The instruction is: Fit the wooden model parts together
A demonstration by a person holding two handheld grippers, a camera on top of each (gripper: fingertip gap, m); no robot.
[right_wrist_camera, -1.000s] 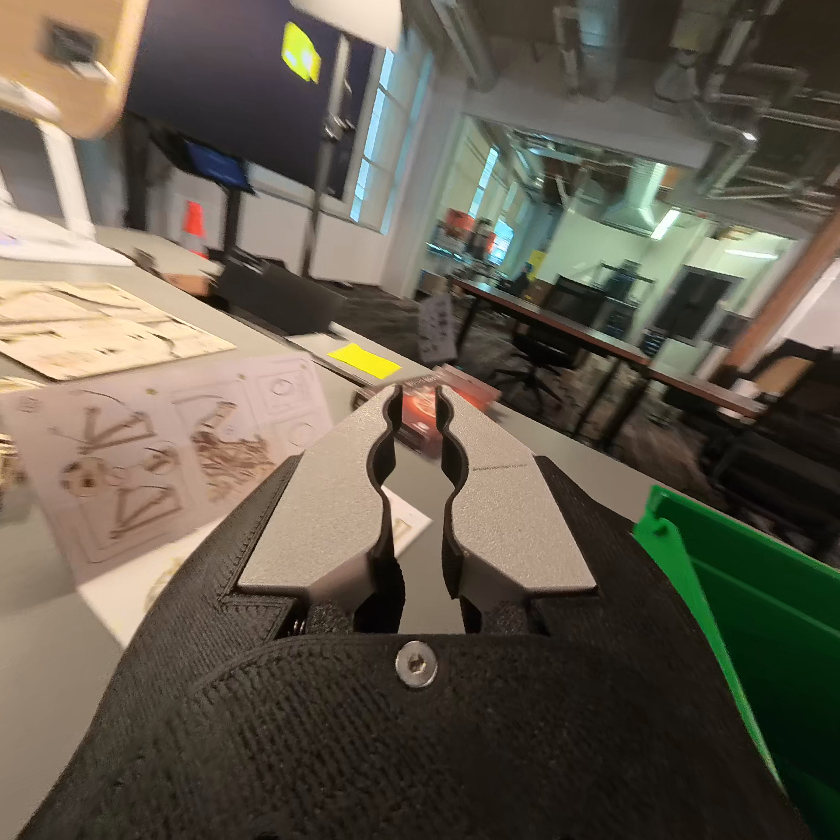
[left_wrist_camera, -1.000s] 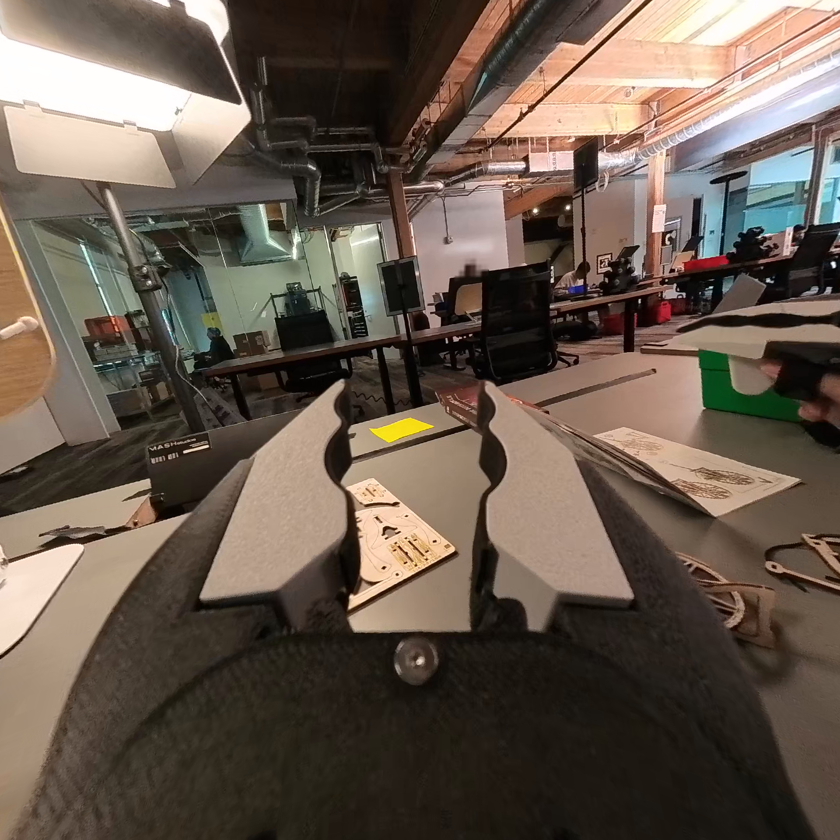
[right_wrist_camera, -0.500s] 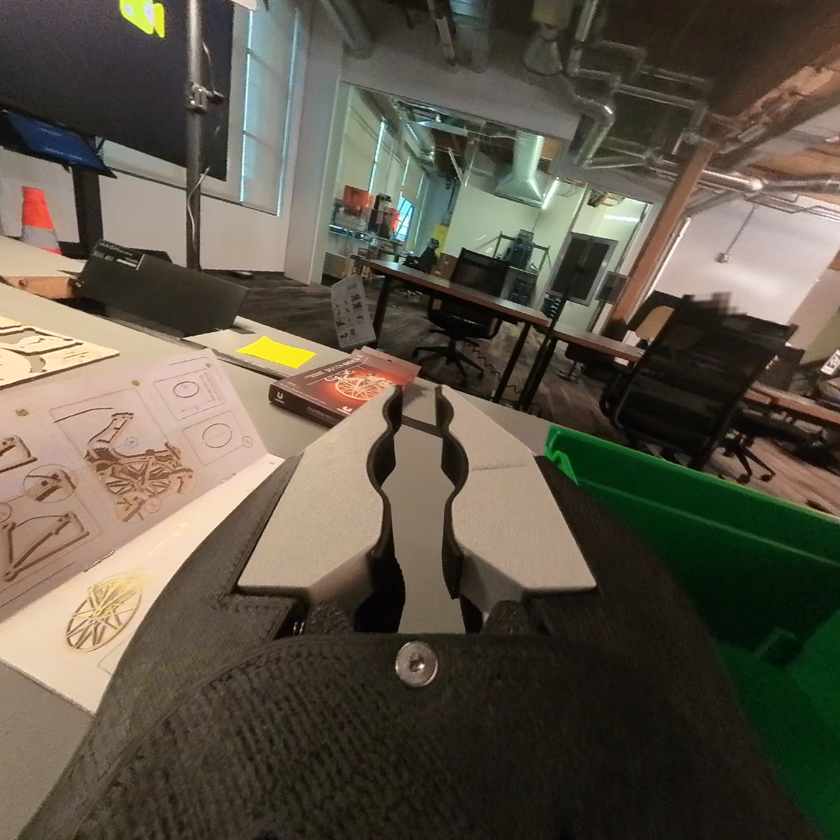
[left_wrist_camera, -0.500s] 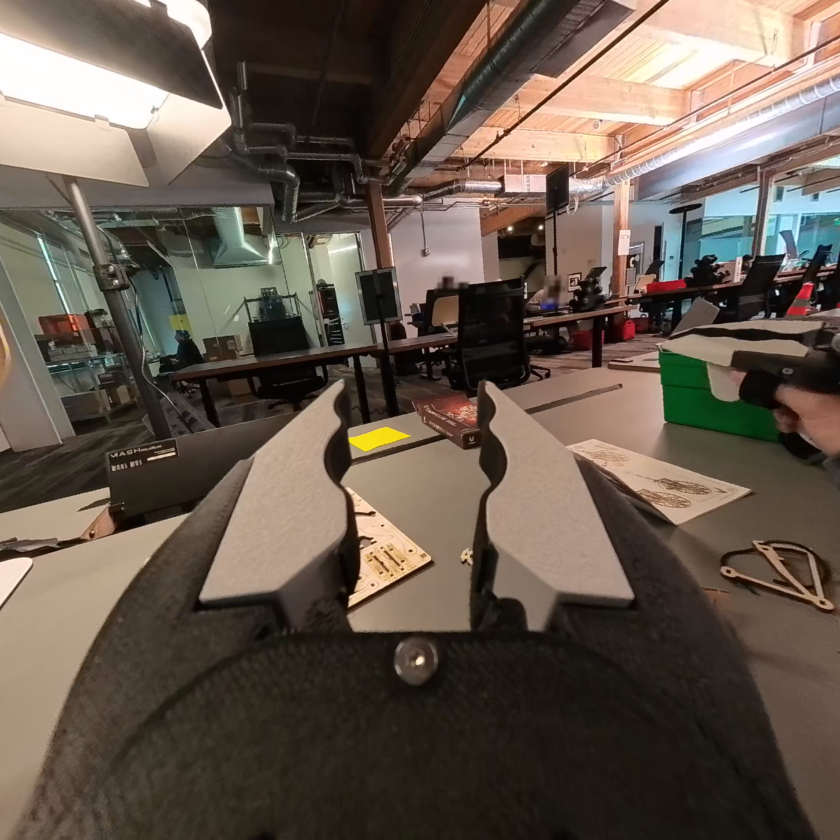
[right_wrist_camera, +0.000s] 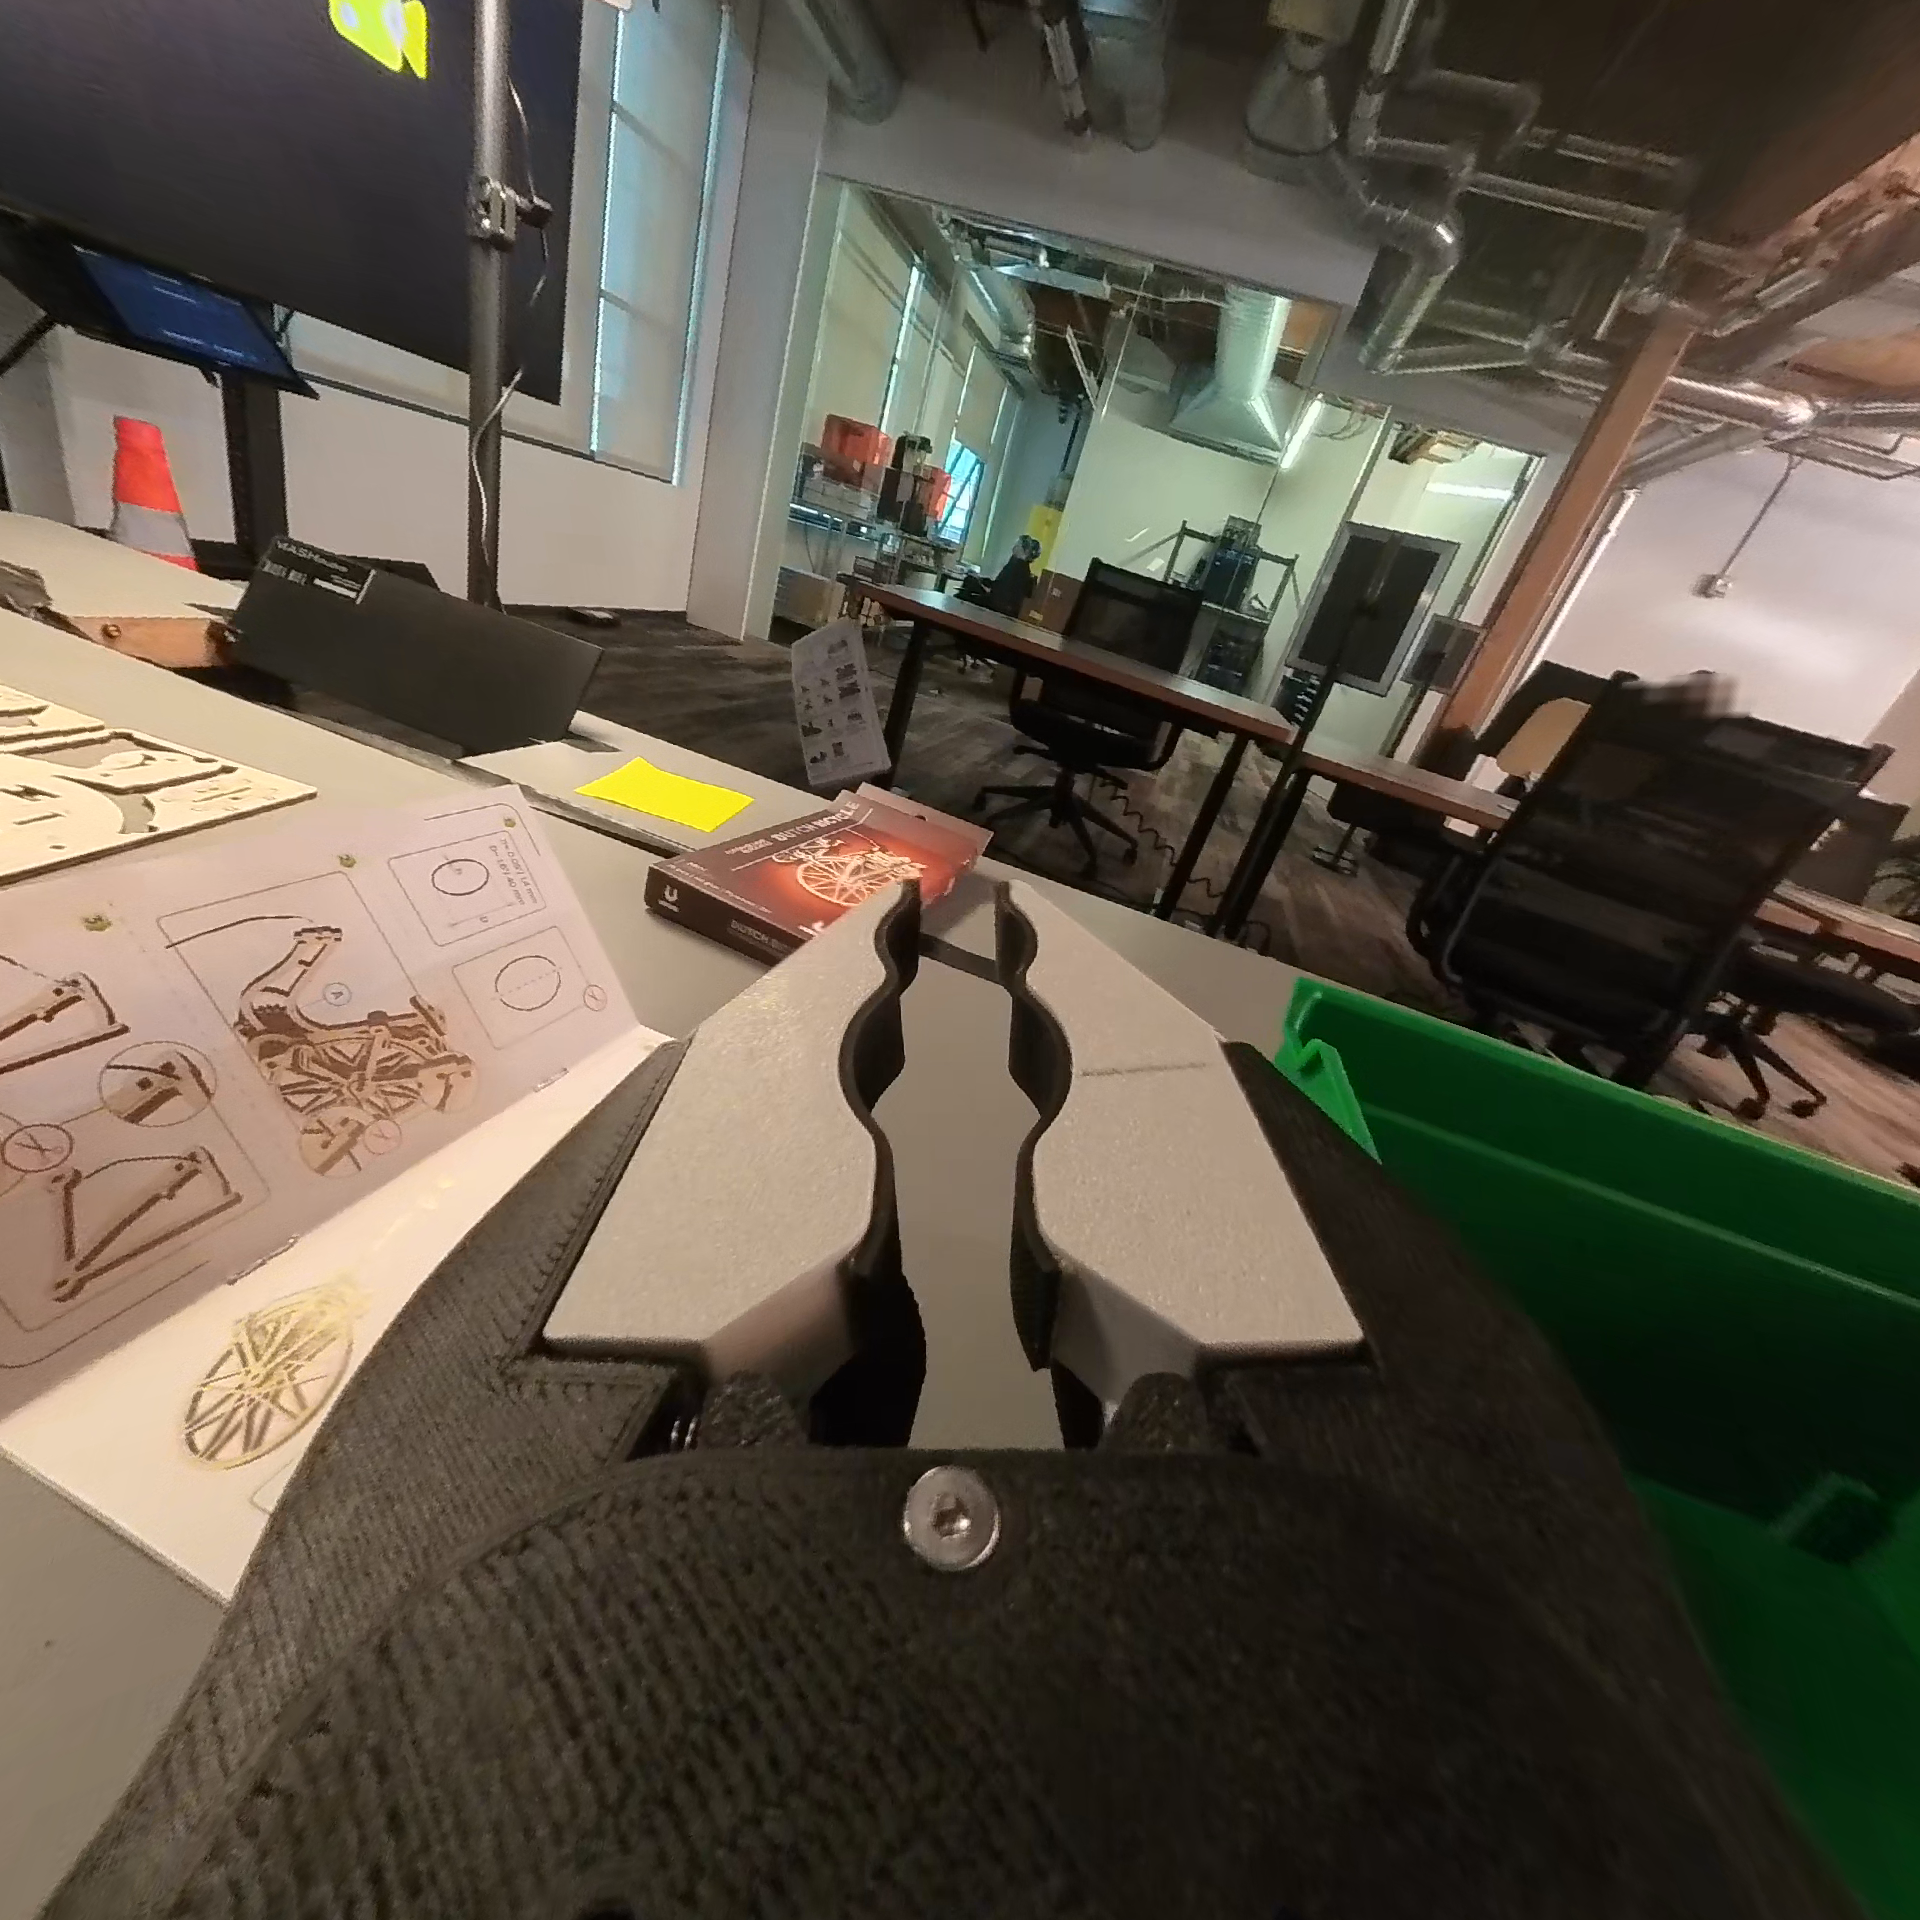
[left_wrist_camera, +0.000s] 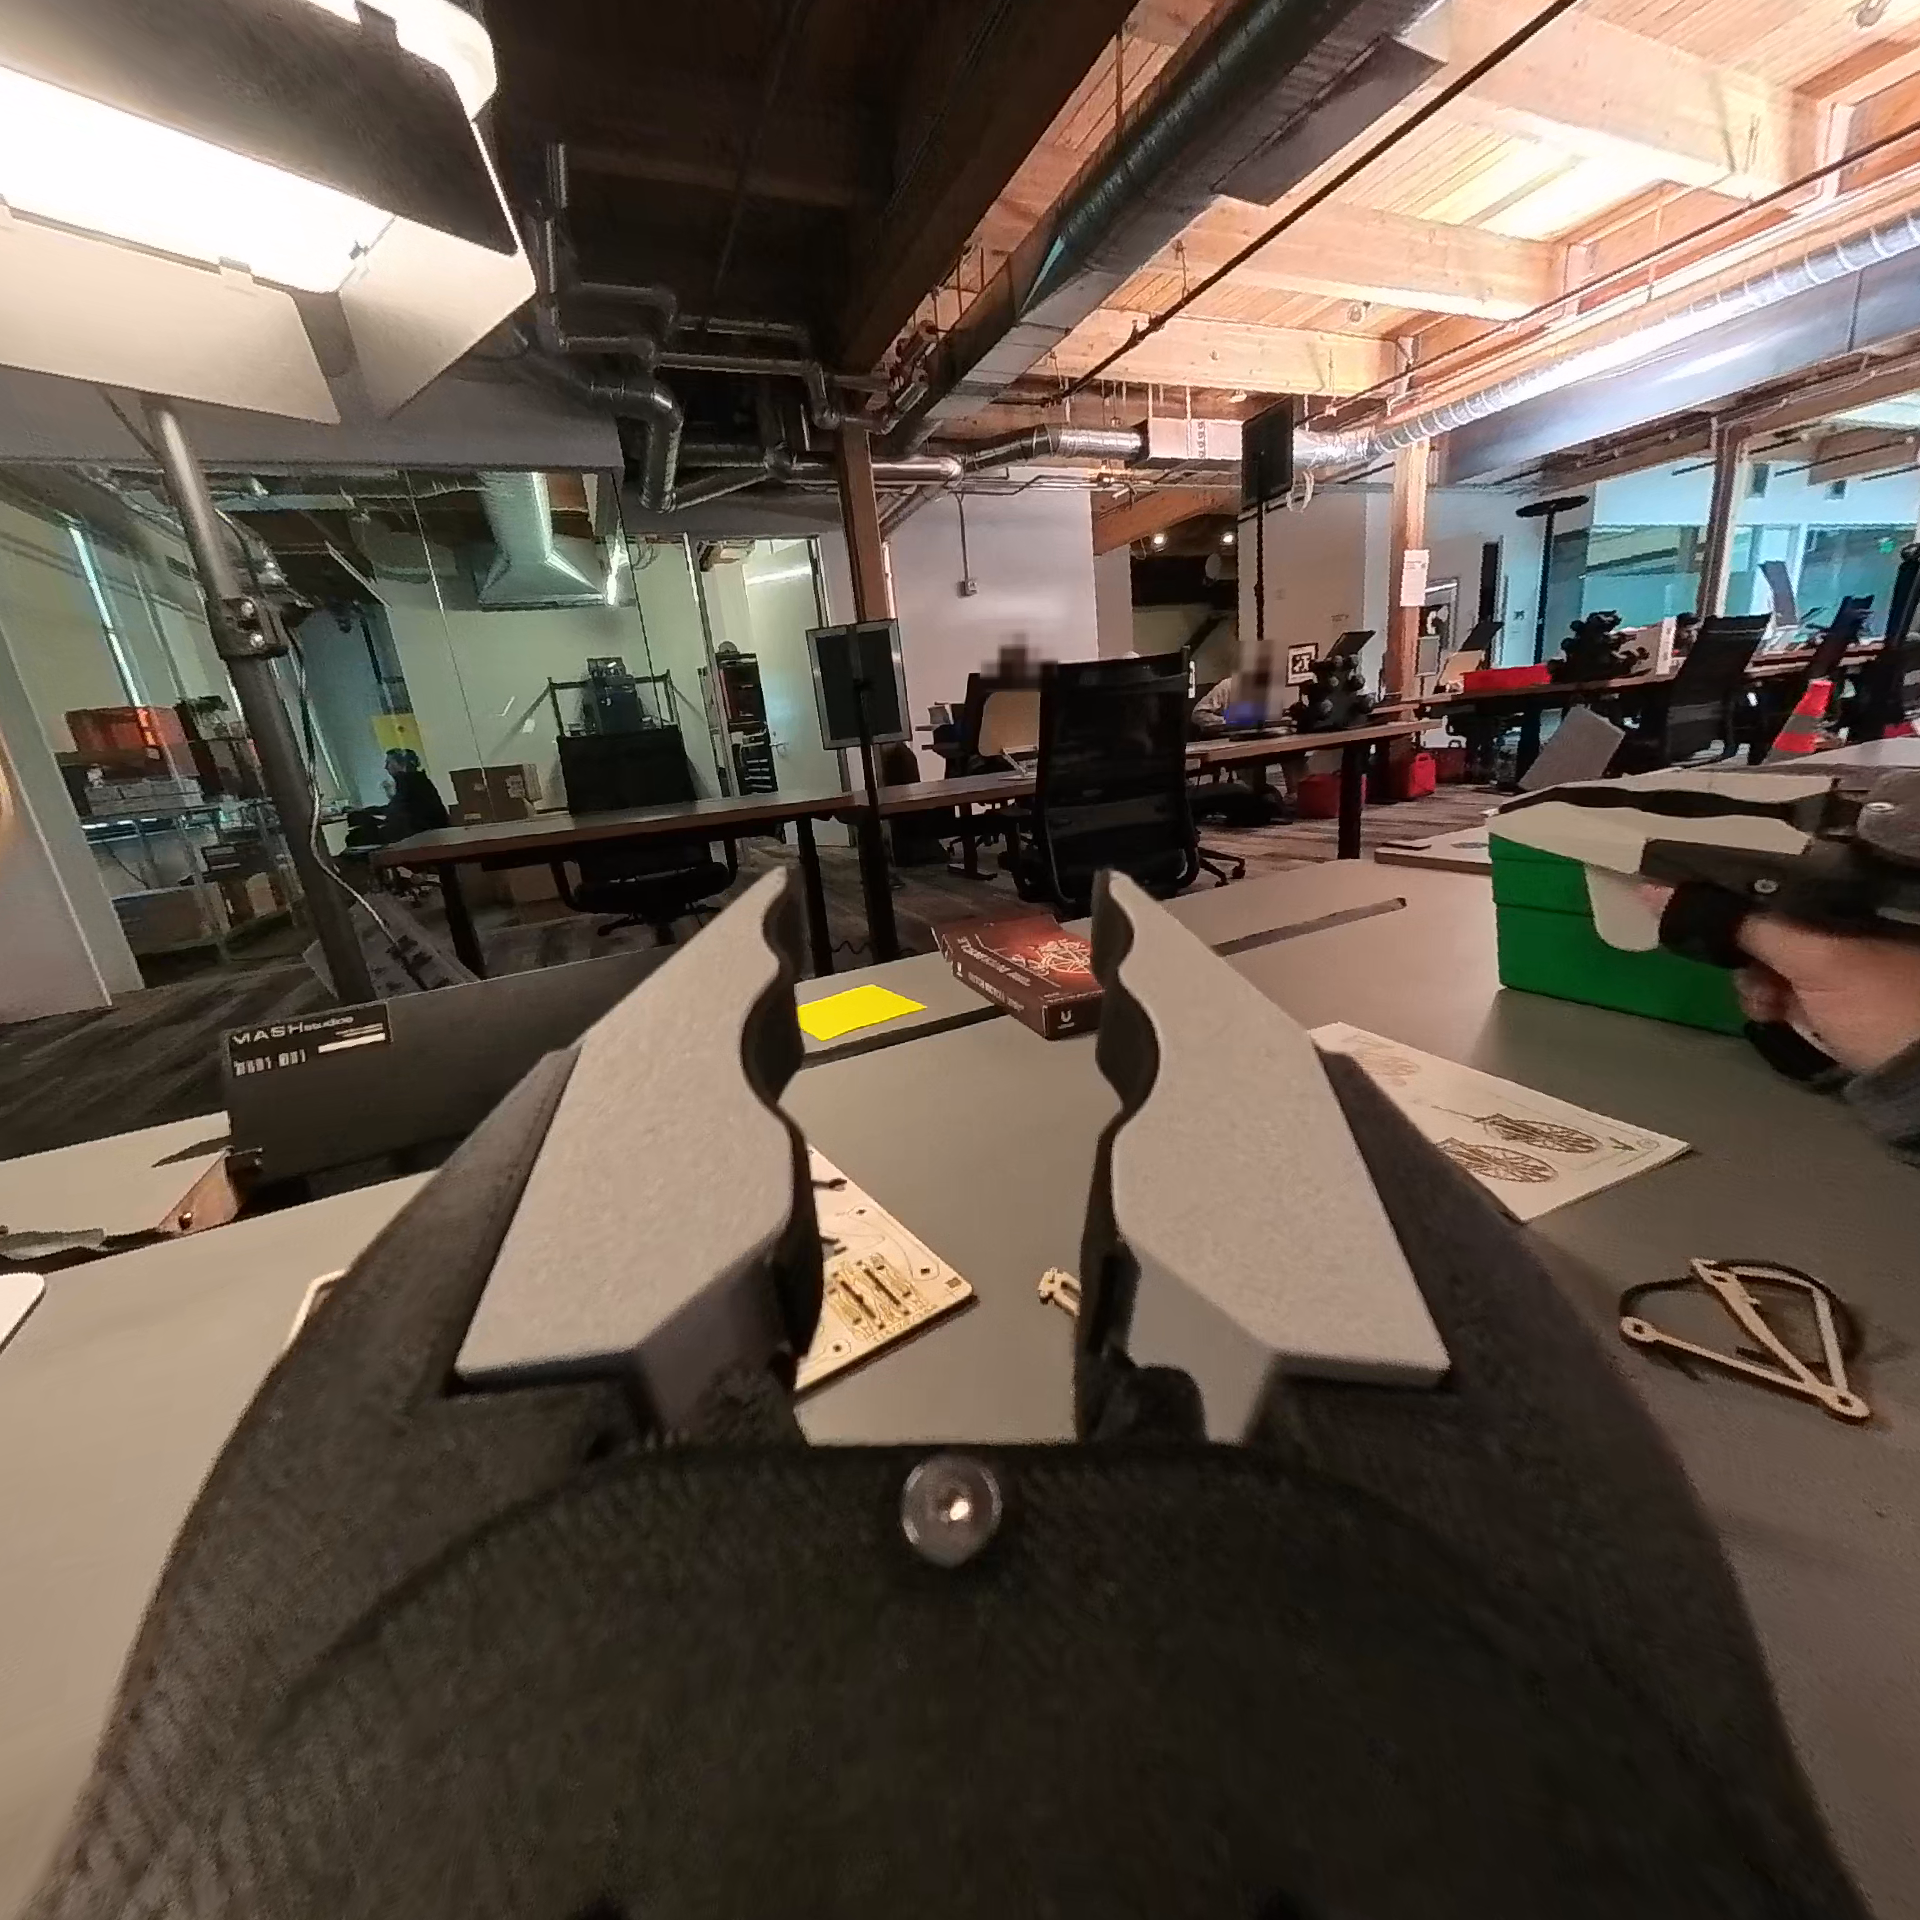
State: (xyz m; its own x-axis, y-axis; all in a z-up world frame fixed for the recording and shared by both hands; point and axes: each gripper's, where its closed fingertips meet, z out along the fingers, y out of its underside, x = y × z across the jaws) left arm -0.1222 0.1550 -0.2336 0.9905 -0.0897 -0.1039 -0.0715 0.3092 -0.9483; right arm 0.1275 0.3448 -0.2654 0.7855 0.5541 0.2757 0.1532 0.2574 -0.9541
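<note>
On the grey desk [left_wrist_camera: 987, 1132], the left claw [left_wrist_camera: 940, 914] gapes wide and empty, half hiding 1 wooden parts sheet [left_wrist_camera: 883, 1299]; 1 tiny wooden piece [left_wrist_camera: 1058, 1288] peeks beside its right finger. 1 wooden frame part [left_wrist_camera: 1756, 1340] lies rightward. The right claw [right_wrist_camera: 956, 904], slightly parted, holds nothing beside 1 green bin [right_wrist_camera: 1621, 1226], cut off.

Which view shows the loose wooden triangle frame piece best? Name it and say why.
The left wrist view. The wooden triangle frame piece lies there in full on the grey table, to the right of the open left gripper, with its struts clear. The right wrist view does not show it at all.
</note>
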